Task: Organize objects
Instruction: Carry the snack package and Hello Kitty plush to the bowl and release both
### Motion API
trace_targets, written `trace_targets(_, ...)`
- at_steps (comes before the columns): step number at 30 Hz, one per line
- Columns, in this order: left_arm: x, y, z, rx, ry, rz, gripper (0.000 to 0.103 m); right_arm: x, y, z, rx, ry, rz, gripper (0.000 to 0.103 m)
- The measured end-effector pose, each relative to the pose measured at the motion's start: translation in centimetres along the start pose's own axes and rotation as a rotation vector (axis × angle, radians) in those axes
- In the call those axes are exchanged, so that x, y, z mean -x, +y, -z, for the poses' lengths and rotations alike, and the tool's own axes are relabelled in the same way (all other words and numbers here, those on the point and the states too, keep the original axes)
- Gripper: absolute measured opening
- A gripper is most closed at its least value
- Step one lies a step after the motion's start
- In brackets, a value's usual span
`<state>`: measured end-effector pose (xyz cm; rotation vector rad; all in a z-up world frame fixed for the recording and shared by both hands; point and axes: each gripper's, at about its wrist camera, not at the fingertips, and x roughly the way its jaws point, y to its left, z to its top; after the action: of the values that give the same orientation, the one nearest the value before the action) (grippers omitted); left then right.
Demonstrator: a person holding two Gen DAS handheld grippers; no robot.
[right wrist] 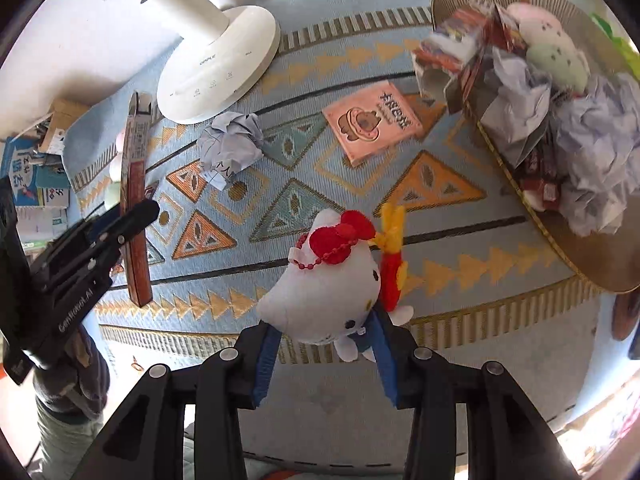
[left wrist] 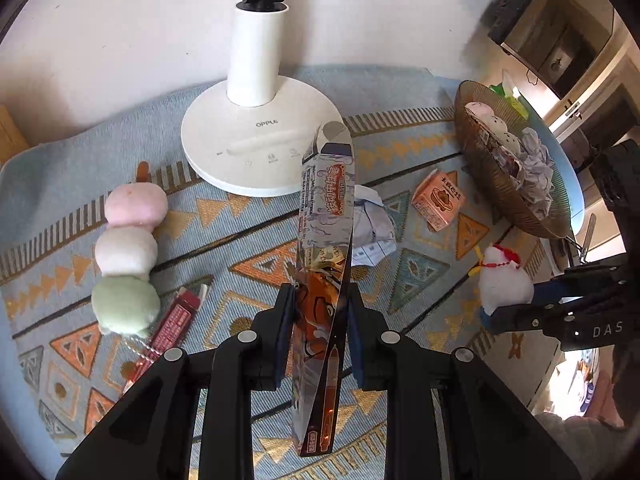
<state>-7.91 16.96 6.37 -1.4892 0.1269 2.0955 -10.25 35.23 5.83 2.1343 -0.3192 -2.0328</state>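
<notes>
Right wrist view: both grippers (right wrist: 324, 344) (left wrist: 320, 312) clamp a white plush (right wrist: 320, 292) and pen box (left wrist: 324, 220), basket (right wrist: 592, 264) part-filled, crumpled paper (right wrist: 232, 144) beside it unsorted.

Patterned blue mat (left wrist: 248, 248) carries lamp base (left wrist: 256, 148), crumpled paper (left wrist: 372, 220), pink carton (left wrist: 438, 200), basket (left wrist: 492, 184).

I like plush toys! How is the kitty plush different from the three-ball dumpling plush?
The kitty plush is white with a red bow; the dumpling plush is pink, white and green. The kitty is gripped by the right claw; the dumpling lies on the mat. Both carry bead chains.
</notes>
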Motion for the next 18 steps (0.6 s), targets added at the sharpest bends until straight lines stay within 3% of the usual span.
trace_targets(3,-0.4,-0.8,0.6,0.000,0.008,-0.012,0.021,-0.9,0.1,-0.3,0.021,0.014,-0.126,0.043)
trace_targets(5,0.1,-1.0,1.0,0.011,0.004,0.002,0.021,-0.7,0.1,0.0,0.045,0.003,-0.159,0.048)
trace_targets(8,0.5,-0.9,1.6,0.018,0.005,-0.006,0.021,0.0,-0.2,1.0,0.105,-0.044,-0.118,0.070)
trace_targets(11,0.7,-0.6,2.2,0.038,0.006,-0.013,0.022,0.3,-0.1,1.4,0.183,-0.074,-0.091,0.070)
trace_targets(14,1.0,-0.4,2.6,0.068,0.004,-0.023,0.022,-1.3,2.4,1.4,0.314,-0.061,-0.065,0.070)
trace_targets(18,1.6,-0.5,3.5,0.102,-0.005,-0.051,0.022,-3.7,4.7,1.0,0.515,-0.075,0.069,0.070)
